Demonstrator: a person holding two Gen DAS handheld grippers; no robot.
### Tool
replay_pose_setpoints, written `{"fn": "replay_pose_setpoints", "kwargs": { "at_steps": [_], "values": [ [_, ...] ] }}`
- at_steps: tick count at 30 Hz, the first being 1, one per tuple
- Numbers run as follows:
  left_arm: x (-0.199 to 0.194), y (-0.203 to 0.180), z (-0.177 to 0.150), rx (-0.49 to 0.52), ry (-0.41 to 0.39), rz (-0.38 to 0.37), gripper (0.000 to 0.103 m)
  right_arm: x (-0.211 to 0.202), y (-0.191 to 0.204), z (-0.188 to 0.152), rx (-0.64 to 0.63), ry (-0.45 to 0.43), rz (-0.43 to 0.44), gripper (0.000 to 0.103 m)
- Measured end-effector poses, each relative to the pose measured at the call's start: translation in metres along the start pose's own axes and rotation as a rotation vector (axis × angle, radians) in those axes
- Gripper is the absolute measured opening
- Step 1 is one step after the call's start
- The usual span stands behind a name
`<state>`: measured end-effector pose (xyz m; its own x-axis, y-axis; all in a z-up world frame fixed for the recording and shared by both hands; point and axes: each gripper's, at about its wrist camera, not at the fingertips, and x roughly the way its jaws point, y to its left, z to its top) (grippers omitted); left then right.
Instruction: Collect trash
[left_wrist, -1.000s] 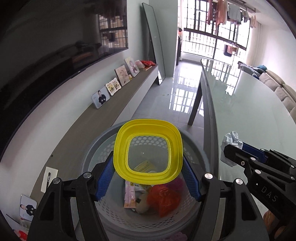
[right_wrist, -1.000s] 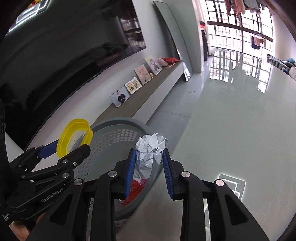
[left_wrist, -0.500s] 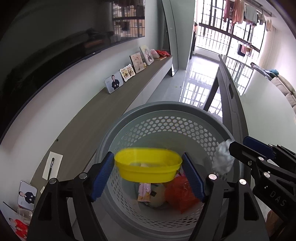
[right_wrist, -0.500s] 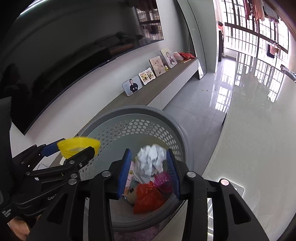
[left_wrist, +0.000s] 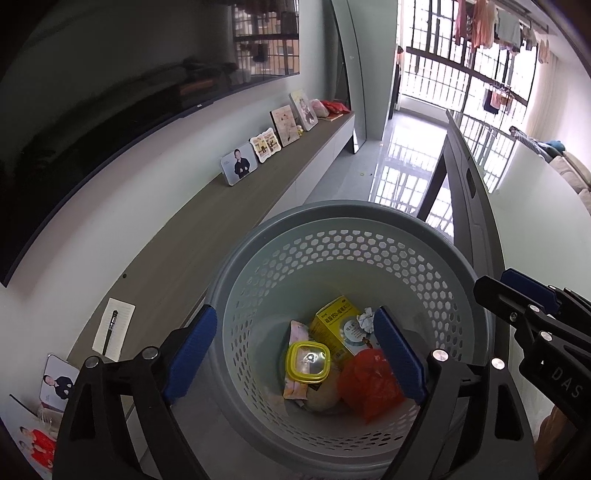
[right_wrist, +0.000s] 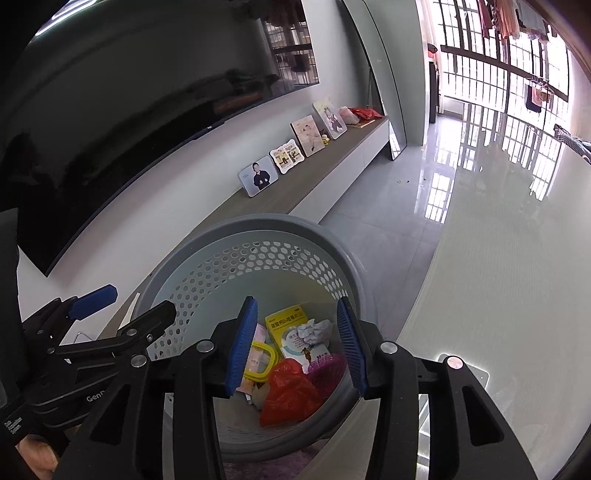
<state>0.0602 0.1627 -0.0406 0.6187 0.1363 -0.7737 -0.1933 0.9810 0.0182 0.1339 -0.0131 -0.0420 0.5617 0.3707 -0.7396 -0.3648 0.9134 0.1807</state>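
From the left wrist view, the left claw (left_wrist: 295, 350) tilts steeply down over the mouth of the grey perforated basket (left_wrist: 258, 251). Its jaws are opening, spread wide, with nothing between the blue pads (left_wrist: 192, 350). Directly beneath the claw, on the basket's floor, lies the yellow lid (left_wrist: 307, 361), flat on a pink wrapper (left_wrist: 297, 334). Beyond the lid sits a yellow medicine box (left_wrist: 334, 321), with a crumpled paper ball (left_wrist: 365, 318) resting by its far corner, just beside the right pad. A red plastic bag (left_wrist: 371, 380) lies under the right pad. The right claw (left_wrist: 517, 295) reaches in from the right edge, above the basket's rim.

From the right wrist view, the right claw (right_wrist: 301, 343) also points steeply down into the basket (right_wrist: 280, 225), its jaws parted and released, gripping nothing. Below and between its pads the paper ball (right_wrist: 314, 329) rests on the medicine box (right_wrist: 286, 321). The red bag (right_wrist: 290, 391) lies nearer, a purple net item (right_wrist: 327, 369) by the right pad, and the lid (right_wrist: 264, 363) shows partly behind the left pad. The left claw (right_wrist: 125, 306) hangs off to the left over the rim, spread apart.
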Motion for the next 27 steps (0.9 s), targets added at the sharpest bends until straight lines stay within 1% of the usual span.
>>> {"fn": "replay_pose_setpoints", "kwargs": {
  "at_steps": [6, 10, 17, 27],
  "values": [
    [0.0002, -0.0005, -0.0004, 0.001, 0.004, 0.011, 0.086, 0.0002, -0.0006, -0.0001, 0.005, -0.009, -0.01, 0.044],
    [-0.0018, -0.0002, -0.0006, 0.006, -0.006, 0.022, 0.091, -0.0005, 0.0013, -0.0009, -0.001, -0.014, -0.016, 0.045],
    [-0.0044, 0.0009, 0.0005, 0.004, -0.016, 0.038, 0.094, -0.003, 0.0018, -0.0027, -0.005, -0.019, -0.024, 0.046],
    [-0.0054, 0.0006, 0.0011, 0.005, -0.02, 0.056, 0.096, -0.004, -0.0006, -0.0037, 0.002, -0.022, -0.027, 0.048]
  ]
}}
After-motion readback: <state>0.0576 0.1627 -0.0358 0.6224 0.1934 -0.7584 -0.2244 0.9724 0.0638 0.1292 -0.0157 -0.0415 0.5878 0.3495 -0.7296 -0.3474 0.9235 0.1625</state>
